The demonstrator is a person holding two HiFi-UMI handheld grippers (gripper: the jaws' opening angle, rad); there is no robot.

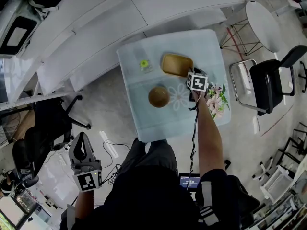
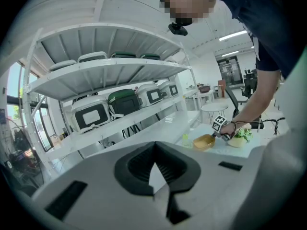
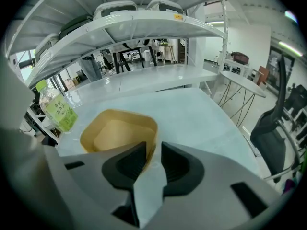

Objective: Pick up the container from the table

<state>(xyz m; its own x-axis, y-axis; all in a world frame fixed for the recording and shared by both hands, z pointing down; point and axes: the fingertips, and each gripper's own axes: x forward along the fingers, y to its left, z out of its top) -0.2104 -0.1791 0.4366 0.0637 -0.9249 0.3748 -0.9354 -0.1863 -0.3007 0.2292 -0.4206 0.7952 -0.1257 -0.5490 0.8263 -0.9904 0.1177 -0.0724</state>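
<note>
Toward the upper middle of the head view, the tan, shallow, rounded-rectangular container (image 1: 176, 64) sits flat on the pale glass-topped table (image 1: 144, 123). A small clear bottle with a green label (image 1: 144, 65) stands just to its left, and a round brown bowl (image 1: 158, 97) lies lower in the frame. The right claw (image 3: 153, 150) is at the container's near right corner. In the right gripper view its jaws stand narrowly apart, one pad inside the wall and one outside, with the thin rim running down between them. A sliver of gap shows on the outer side, so the wall looks straddled and not yet pinched, though the wide-angle view makes that hard to settle. The left claw (image 1: 82, 143) hangs at the lower left of the head view, well off the table, with its jaws together on nothing. To finish the grasp well, the right claw should probably seat a little deeper, so the pads take the wall below the rim, and then close squarely. The wall looks thin and may flex. With a grip on one corner only, the far end is likely to sag. A slow lift straight up, with the wrist held level, should keep it clear of the bottle.
</note>
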